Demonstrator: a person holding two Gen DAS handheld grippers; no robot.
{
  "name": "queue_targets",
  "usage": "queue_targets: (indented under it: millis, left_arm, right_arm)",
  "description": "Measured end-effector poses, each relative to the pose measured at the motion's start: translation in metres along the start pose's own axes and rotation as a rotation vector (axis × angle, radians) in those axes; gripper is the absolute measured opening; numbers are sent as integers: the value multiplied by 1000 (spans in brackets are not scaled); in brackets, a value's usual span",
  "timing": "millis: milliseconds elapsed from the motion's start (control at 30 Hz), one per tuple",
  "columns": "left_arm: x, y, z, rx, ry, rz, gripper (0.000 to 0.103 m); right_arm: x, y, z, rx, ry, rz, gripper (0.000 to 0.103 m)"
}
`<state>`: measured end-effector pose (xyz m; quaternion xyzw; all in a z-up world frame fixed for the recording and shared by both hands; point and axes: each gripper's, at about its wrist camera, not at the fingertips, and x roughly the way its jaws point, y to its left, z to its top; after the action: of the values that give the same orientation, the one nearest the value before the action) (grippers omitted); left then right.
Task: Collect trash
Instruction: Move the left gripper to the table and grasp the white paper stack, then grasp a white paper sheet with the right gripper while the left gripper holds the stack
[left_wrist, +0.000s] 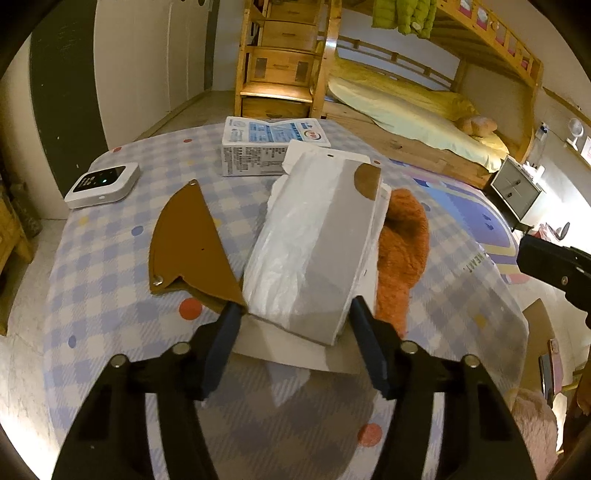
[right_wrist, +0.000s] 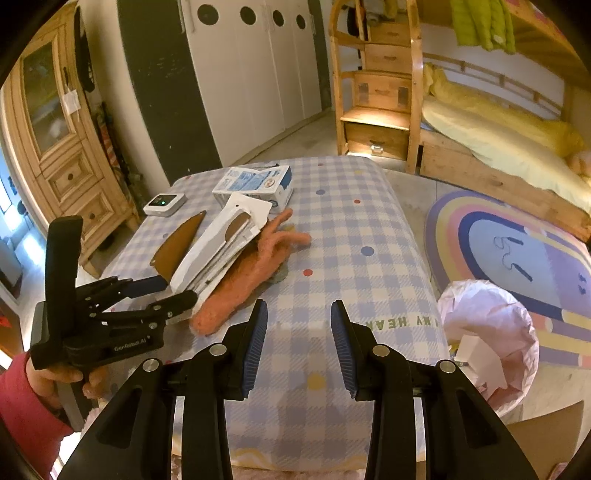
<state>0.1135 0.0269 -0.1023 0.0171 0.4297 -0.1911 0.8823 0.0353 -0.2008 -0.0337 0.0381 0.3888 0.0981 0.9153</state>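
Jaws of my left gripper straddle the near end of the white plastic-wrapped cardboard packet, seemingly not yet pinching; it lies beside the orange fuzzy glove; my right gripper waits half-open, empty, near the pink-lined bin.

open checked cloth was left right of the orange glove; the left was crowded by the white packaging.
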Motion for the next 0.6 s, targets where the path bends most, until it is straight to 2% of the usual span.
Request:
queue_targets:
  millis: [33,67,100,233,300,533,600]
  left_arm:
    - [0,1,0,-1,1,5,50]
    - [-1,1,0,0,1,11,44]
    - [-1,1,-1,1,4,20,28]
    - [-2,4,-2,-9,6,41,19]
    - [-10,5,-2,-19,-13,49,6]
    - [-60,15,5,-112,-133,28,3]
    - [-76,18,5,-135,-162,30,3]
  right_arm:
    - [0,0,0,-1,-1,0,38]
    - [0,0,0,-3,-1,1,38]
    - [-1,0,0,-5,-2,0,38]
    - [-3,0,-2,-13,-4,1,38]
    - [-4,1,-1,-17,-4,1,38]
    - [-5,12,3,-44,-3,15,38]
    - [-1,19,7,-60,7,27,45]
